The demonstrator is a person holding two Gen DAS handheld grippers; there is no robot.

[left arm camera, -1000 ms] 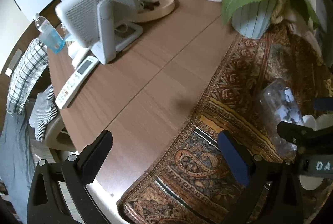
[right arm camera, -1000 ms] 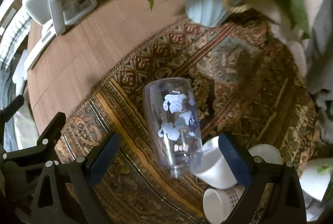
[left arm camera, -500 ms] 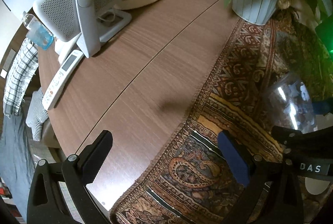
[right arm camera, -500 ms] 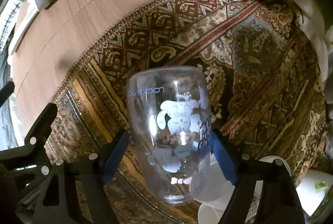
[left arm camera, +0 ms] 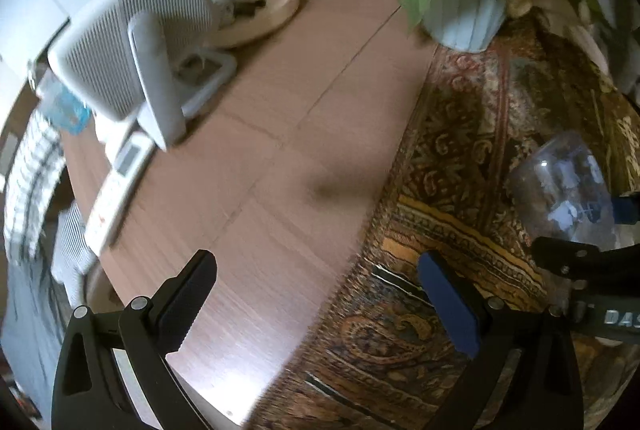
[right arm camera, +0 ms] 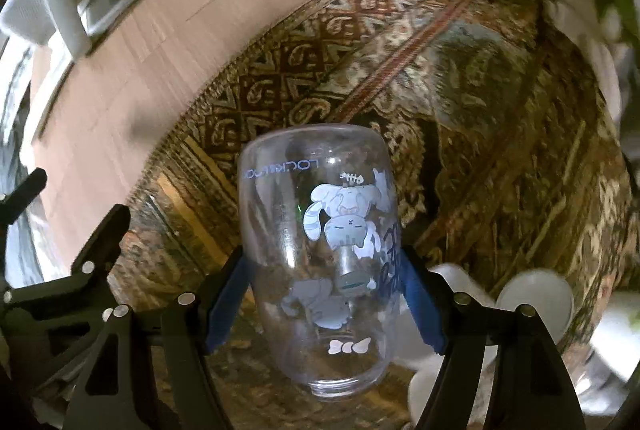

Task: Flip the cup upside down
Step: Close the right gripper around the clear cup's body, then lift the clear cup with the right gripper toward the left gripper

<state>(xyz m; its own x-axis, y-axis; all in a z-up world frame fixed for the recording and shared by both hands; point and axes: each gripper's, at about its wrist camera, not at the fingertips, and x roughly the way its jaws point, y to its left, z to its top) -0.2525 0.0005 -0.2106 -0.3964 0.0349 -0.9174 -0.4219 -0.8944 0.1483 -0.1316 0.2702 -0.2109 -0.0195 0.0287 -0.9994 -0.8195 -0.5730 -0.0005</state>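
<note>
Over the wooden table (left arm camera: pixel 280 166), the left gripper (left arm camera: pixel 320 294) hangs spread wide and empty, its view now blurred by motion where a second ago it was sharp. At that view's right edge the cup (left arm camera: pixel 564 190) sits tilted above the paisley cloth (left arm camera: pixel 460 150), with the right tool's black frame under it; the vase (left arm camera: pixel 464 18) stands beyond.

From the right wrist, the right gripper (right arm camera: pixel 324 294) has closed its blue pads (right arm camera: pixel 226 294) against both sides of the cup (right arm camera: pixel 320 254), which a second ago lay clear between parted fingers. The grasp looks made, so the turn itself can begin. Long axis runs away from the camera: the wider end far, the narrower end near. Printing on it reads reversed and inverted. White paper cups (right arm camera: pixel 532 294) sit just right.
</note>
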